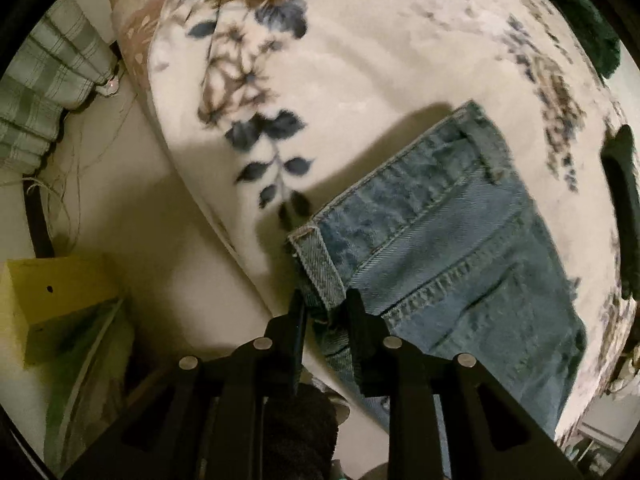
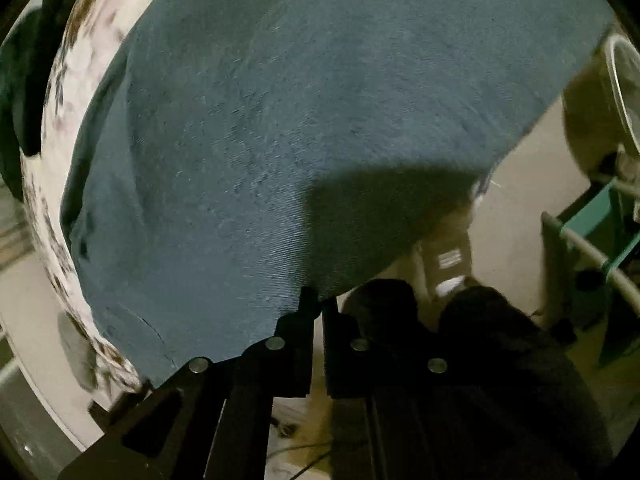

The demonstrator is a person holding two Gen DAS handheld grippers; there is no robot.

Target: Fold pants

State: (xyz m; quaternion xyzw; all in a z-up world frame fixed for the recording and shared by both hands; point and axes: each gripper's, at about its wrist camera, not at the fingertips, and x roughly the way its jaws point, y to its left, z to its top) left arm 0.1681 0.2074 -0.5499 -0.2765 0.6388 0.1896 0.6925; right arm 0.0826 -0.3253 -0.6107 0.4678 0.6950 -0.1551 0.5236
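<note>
Blue denim pants (image 1: 448,248) lie on a cream floral blanket (image 1: 360,80), waistband toward the upper left. My left gripper (image 1: 326,304) is shut on the waistband corner at the blanket's near edge. In the right wrist view the denim (image 2: 280,120) fills most of the frame, spread over the blanket (image 2: 52,184). My right gripper (image 2: 318,300) is shut on the denim's near edge. The other gripper shows as a dark shape (image 1: 622,208) at the right edge of the left wrist view.
A yellow-green box (image 1: 60,304) stands on the floor at lower left. A plaid cloth (image 1: 44,84) hangs at upper left. A green frame with white tubes (image 2: 592,248) and a round white object (image 2: 620,80) stand at right. Dark fabric (image 1: 580,12) lies at the blanket's far edge.
</note>
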